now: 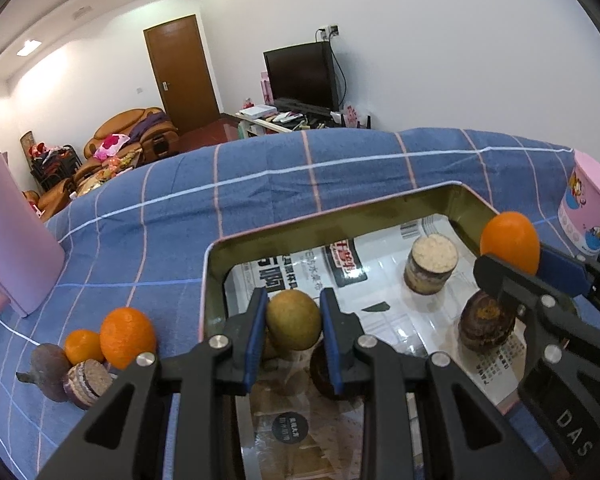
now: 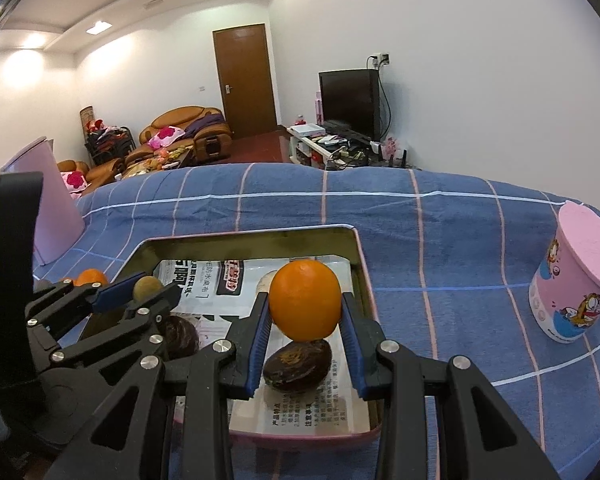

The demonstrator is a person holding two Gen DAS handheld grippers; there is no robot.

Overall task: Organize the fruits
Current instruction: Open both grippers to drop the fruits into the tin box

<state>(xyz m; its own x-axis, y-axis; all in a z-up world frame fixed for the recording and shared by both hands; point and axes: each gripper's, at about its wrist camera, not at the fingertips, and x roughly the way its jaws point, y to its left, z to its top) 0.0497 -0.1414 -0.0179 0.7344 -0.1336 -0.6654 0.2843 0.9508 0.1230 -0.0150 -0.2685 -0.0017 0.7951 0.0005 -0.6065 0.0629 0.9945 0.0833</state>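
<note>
Over tin tray (image 2: 365,276): left tool (image 1: 293,312) clamps upright kiwi (image 1: 293,319); right tool (image 2: 305,312) clamps orange (image 2: 304,305).

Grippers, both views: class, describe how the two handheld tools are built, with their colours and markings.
The left gripper and right gripper match: black angular linkage arms joined by silver round pins, ending in jaws faced with ribbed blue pads. White letters "DAS" mark the right gripper's body. No cables or sleeves show.

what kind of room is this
Most likely a home living room: a brown sofa piled with cushions, a flat TV on a low stand, and a table under a blue checked cloth.
</note>
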